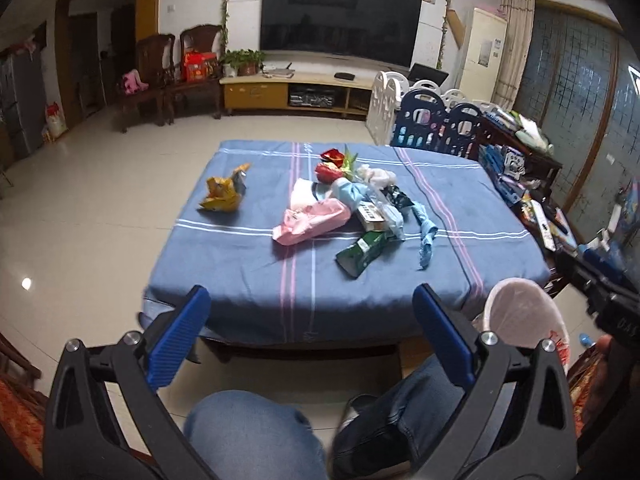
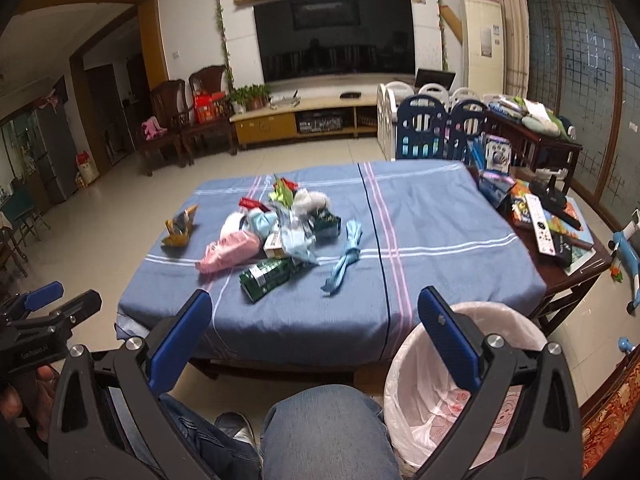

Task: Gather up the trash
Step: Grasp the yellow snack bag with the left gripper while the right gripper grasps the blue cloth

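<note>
Blue cloth covers your table (image 1: 248, 264), and the trash on it sits in one tangled heap (image 1: 352, 204) near the middle, so much of it is hard to tell apart. You can make out a pink bag (image 1: 310, 222) at the heap's left, a green packet (image 1: 360, 252) at its near edge, a small white box (image 1: 370, 213) half buried under pale blue wrappers, and red wrappers (image 1: 330, 164) at the far side. A yellow bag (image 1: 224, 192) lies well apart to the left, and a blue strip (image 1: 426, 236) lies just beside the heap on the right. In the right wrist view the heap is blurred.

Your bin (image 2: 404, 384), lined with a white bag, stands on the floor at the table's near right corner; your right gripper (image 2: 316, 344) covers part of it, and in the left wrist view only its top shows.

Both jaws stand wide apart and hold nothing. Your left gripper (image 1: 312, 336) and the right one both hang over your knees, short of the table, touching nothing.
</note>
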{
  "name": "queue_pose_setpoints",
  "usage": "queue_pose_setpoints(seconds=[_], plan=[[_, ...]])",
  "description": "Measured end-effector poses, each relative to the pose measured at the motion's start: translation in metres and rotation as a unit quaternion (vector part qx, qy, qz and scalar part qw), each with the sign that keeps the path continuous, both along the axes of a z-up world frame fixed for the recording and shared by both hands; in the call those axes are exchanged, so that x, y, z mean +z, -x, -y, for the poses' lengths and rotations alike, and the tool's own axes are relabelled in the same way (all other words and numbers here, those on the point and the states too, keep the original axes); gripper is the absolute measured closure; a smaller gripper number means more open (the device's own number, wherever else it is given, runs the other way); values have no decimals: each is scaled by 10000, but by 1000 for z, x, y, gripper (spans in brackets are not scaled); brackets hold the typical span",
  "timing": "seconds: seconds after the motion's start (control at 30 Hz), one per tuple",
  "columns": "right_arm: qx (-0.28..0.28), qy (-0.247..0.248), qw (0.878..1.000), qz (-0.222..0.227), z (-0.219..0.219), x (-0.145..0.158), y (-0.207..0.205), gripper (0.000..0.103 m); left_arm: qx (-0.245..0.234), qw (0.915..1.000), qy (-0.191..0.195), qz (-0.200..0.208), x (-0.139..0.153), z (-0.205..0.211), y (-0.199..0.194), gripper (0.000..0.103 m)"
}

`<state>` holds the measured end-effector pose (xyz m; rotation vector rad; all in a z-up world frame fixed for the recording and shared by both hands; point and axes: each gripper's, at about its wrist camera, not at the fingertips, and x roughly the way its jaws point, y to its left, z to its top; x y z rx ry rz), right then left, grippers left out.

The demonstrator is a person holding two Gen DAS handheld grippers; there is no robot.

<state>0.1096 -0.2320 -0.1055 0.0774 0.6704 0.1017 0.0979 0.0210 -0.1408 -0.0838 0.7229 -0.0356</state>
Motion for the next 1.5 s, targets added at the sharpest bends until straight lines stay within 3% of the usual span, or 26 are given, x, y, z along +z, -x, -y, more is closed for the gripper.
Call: queue_pose_setpoints(seconds=[0.13, 0.27, 0.4, 0.63, 0.73, 0.8, 0.87, 0.9, 0.93, 0.97, 1.07, 1.17, 1.23, 1.33, 1.43, 1.5], plan=[[82, -48, 9997, -228, -6, -28, -25, 3, 13, 9998, 39, -177, -28, -10, -29, 3], [125, -60, 9990, -434, -10, -50, -50, 3, 353, 9989, -274, -165, -48, -28, -74, 3], [112, -149, 9979, -620, -11, -69, -85, 3, 546, 9961, -585, -363, -72, -55, -141, 3], [51, -189, 9948, -1000, -6, -98, -146, 3, 388, 9899, -1203, -642, -119, -80, -262, 3], [-172, -65, 9927, -1191, 0, -117, -181, 3, 400, 9842, -1439, -955, -141, -87, -305, 5], [-255, -31, 9912, -1295, 3, -127, -198, 3, 341, 9824, -1414, -1173, -156, -89, -331, 15], [-322, 34, 9894, -1413, 5, -140, -217, 4, 236, 9832, -1237, -1325, -167, -92, -347, 38], [-370, 61, 9883, -1478, 5, -146, -226, 5, 217, 9824, -1170, -1440, -173, -93, -354, 46], [-397, 28, 9870, -1558, 6, -152, -234, 8, 237, 9824, -1204, -1411, -175, -93, -357, 49], [-408, -14, 9860, -1617, 6, -157, -239, 12, 258, 9832, -1231, -1320, -173, -92, -357, 68], [-404, -76, 9841, -1727, 3, -169, -255, 28, 230, 9891, -815, -1205, -162, -95, -348, 76], [-422, 202, 9828, -1786, -4, -183, -271, 49, 134, 9955, -499, -788, -135, -88, -311, 77], [-529, 266, 9792, -1940, -3, -195, -281, 53, 45, 9987, -201, -473, -114, -79, -277, 77], [-628, 250, 9791, -1920, 5, -206, -287, 80, -44, 9997, 234, -91, -88, -66, -228, 76], [-494, -244, 9809, -1867, 13, -198, -277, 80, -46, 9982, 589, 44, -75, -54, -193, 77], [-436, -365, 9861, -1561, 12, -180, -261, 80, -76, 9978, 646, 114, -68, -44, -172, 77]])
